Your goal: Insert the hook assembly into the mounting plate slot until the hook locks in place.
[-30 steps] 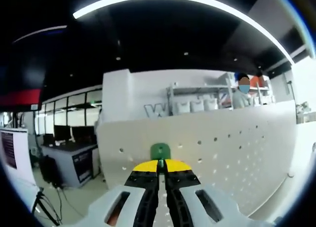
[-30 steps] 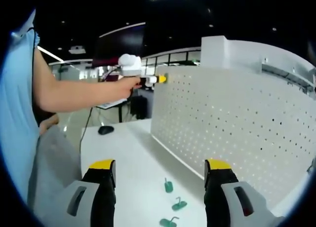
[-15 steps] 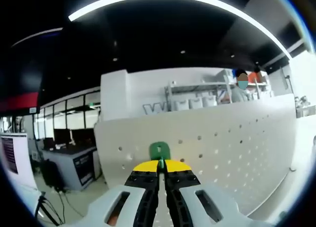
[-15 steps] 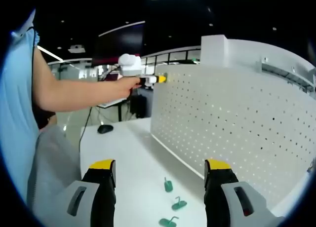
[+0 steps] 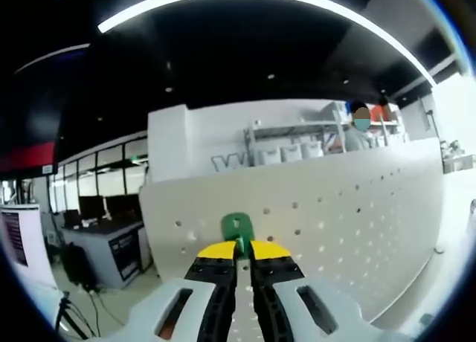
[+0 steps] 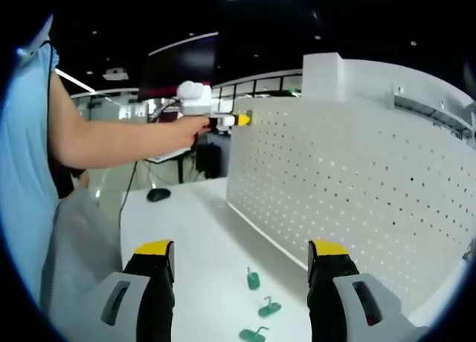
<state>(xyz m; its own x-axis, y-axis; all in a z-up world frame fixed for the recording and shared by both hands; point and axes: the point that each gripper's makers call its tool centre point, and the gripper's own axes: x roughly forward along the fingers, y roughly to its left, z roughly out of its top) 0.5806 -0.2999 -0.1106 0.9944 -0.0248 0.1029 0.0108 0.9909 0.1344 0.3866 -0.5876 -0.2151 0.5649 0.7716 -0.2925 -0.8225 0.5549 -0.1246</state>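
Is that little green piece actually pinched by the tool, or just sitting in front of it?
Touching. In the left gripper view, the left tool has its yellow-tipped jaws shut together on the foot of the green hook, which sticks up between them before the white pegboard.

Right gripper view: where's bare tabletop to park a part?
Bare white tabletop runs from the black mouse down to the open right gripper, beside the white pegboard's foot. Crowded between its jaws: three loose green plastic hooks. The left gripper is up at the pegboard's top corner.

A light-blue short sleeve covers the person's upper arm.
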